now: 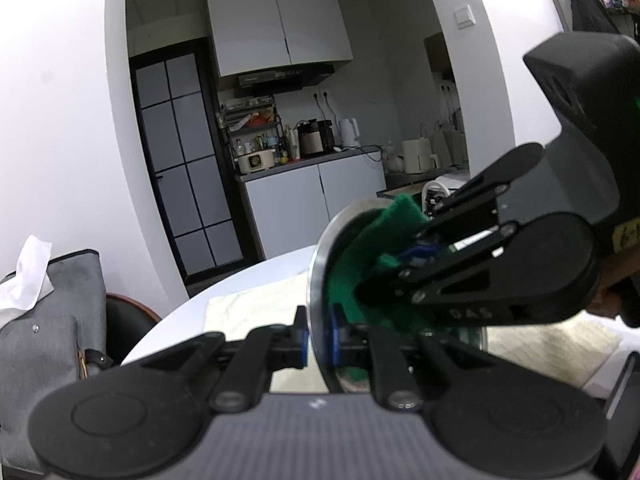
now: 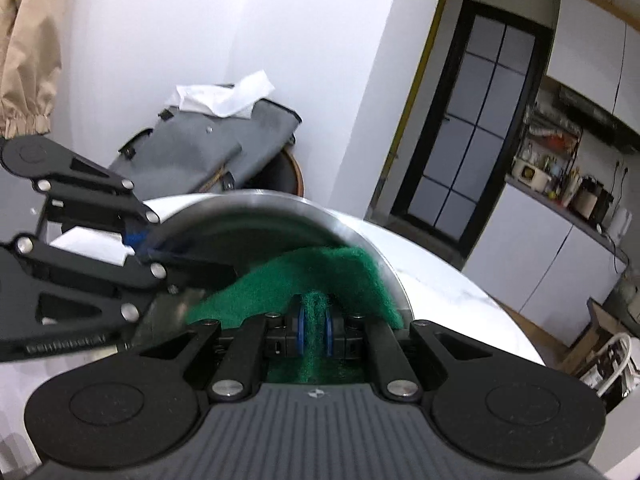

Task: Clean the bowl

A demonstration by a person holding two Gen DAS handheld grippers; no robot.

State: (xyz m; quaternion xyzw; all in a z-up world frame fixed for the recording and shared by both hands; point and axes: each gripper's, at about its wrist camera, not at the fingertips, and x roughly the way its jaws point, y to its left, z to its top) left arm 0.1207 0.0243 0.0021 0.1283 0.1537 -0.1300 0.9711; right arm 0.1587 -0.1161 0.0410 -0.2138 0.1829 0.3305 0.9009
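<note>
- Left tool clamps the steel bowl by its rim, lower centre of frame.
- Right tool pinches a green scouring pad inside it.

- Table: round, white glossy top, seen below both grippers; its curved edge shows in the right wrist view.
- Mat: pale, marble-patterned, rectangular; lies flat on the table top, partly hidden.
- Other contact with the table top: cannot be told.
</note>
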